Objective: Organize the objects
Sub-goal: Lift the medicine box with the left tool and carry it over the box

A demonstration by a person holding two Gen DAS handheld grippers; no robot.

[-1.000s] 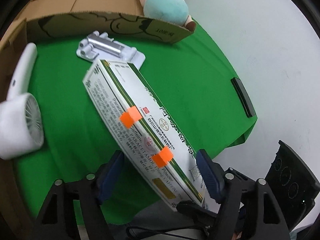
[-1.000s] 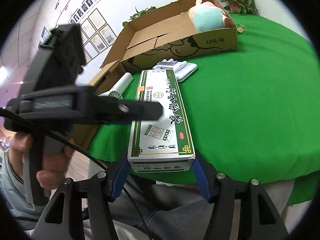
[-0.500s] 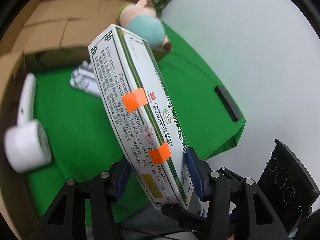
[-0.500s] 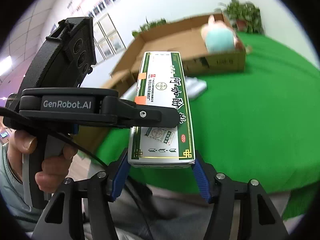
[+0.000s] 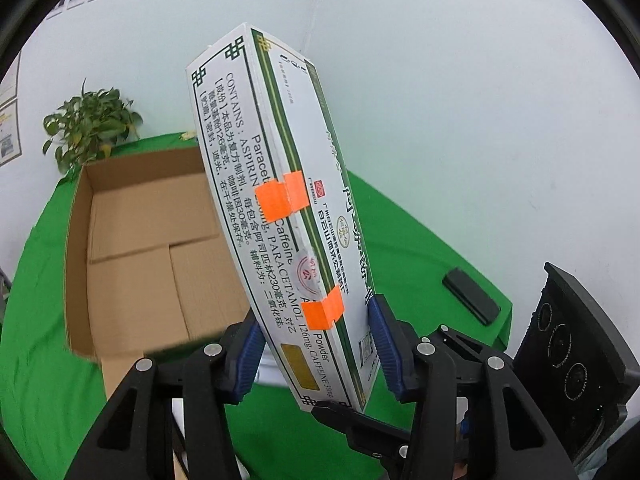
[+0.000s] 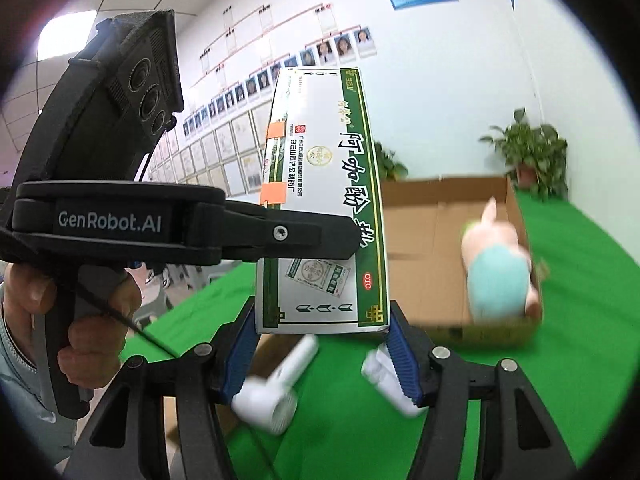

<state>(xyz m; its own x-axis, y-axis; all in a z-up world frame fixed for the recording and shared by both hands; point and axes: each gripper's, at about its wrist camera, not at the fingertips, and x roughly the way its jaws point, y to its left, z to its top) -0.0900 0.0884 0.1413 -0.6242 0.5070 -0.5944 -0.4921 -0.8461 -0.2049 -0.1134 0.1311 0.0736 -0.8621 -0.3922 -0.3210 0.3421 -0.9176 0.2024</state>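
Observation:
A long white and green medicine box (image 5: pixel 280 216) with orange tape tabs is held in the air above the green table, its far end tipped upward. My left gripper (image 5: pixel 316 352) has its blue pads (image 5: pixel 252 356) pressed on the box's two broad faces near the low end, and its jaws are still closing. In the right wrist view the same medicine box (image 6: pixel 324 208) sits between the blue pads of my right gripper (image 6: pixel 320 340), which is shut on its near end. The left gripper (image 6: pixel 200 232) crosses from the left, held by a hand (image 6: pixel 92 320).
An open cardboard box (image 5: pixel 132 240) lies on the green cloth (image 5: pixel 400 240); a plush toy (image 6: pixel 496 276) rests in its right corner. A white hand fan (image 6: pixel 276 384) and a white clip-like object (image 6: pixel 384 376) lie below. A black bar (image 5: pixel 472 296) sits near the table's edge.
Both grippers have risen with the medicine box, lifting it off the table and tipping its far end up. The left jaws narrowed onto the box.

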